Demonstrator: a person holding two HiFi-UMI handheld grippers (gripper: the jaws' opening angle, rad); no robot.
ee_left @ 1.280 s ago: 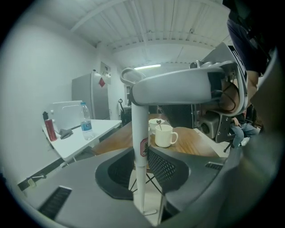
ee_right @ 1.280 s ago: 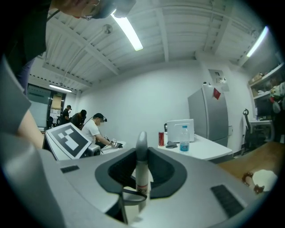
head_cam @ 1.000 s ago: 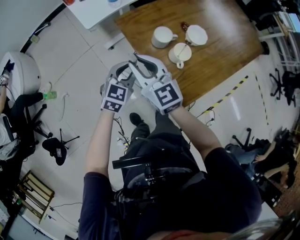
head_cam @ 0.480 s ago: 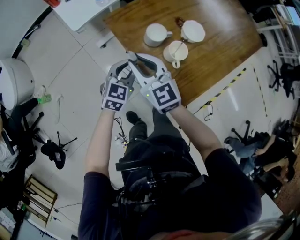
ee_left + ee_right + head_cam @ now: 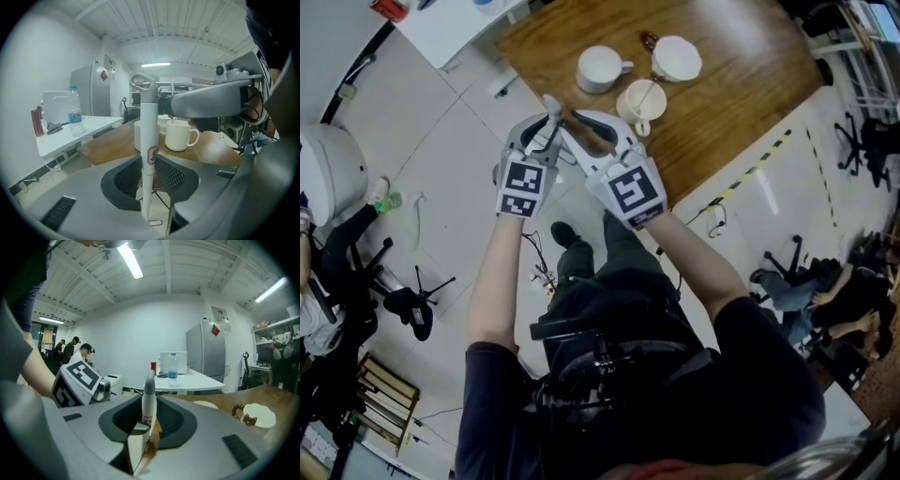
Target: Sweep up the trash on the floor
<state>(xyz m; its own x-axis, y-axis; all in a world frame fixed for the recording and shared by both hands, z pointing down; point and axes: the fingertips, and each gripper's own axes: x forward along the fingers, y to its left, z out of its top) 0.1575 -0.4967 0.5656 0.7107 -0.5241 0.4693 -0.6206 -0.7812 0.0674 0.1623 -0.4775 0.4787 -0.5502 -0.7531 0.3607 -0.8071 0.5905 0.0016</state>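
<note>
Left tongs [image 5: 150, 171] clamp a slim white handle [image 5: 149, 126], looped top, red label. Right tongs [image 5: 145, 423], jaws just opening, pinch a grey-tipped white rod [image 5: 148, 399].

Clothing: dark navy short-sleeved top [image 5: 750, 375], with the sleeves ending above the elbows. Dark trousers [image 5: 600, 272]. One black shoe [image 5: 565, 234] is visible. A black bracket assembly [image 5: 600, 352] sits at the front of the torso, with a flat cross-bar and knobs; finer detail is not legible.

Hand units: the left gripper [image 5: 542, 131] and right gripper [image 5: 577, 131] have smooth light-grey moulded shells. Their curved fingers [image 5: 172, 176] are lined with dark mesh-textured pads, and dark rectangular slots [image 5: 239, 446] are set into the shell tops. Each unit carries a marker cube [image 5: 523, 187] with white edges and a black-and-white square pattern; the two patterns differ.

The right gripper's jaws have just been opening, with a white handle [image 5: 148, 401] touching both pads.
</note>
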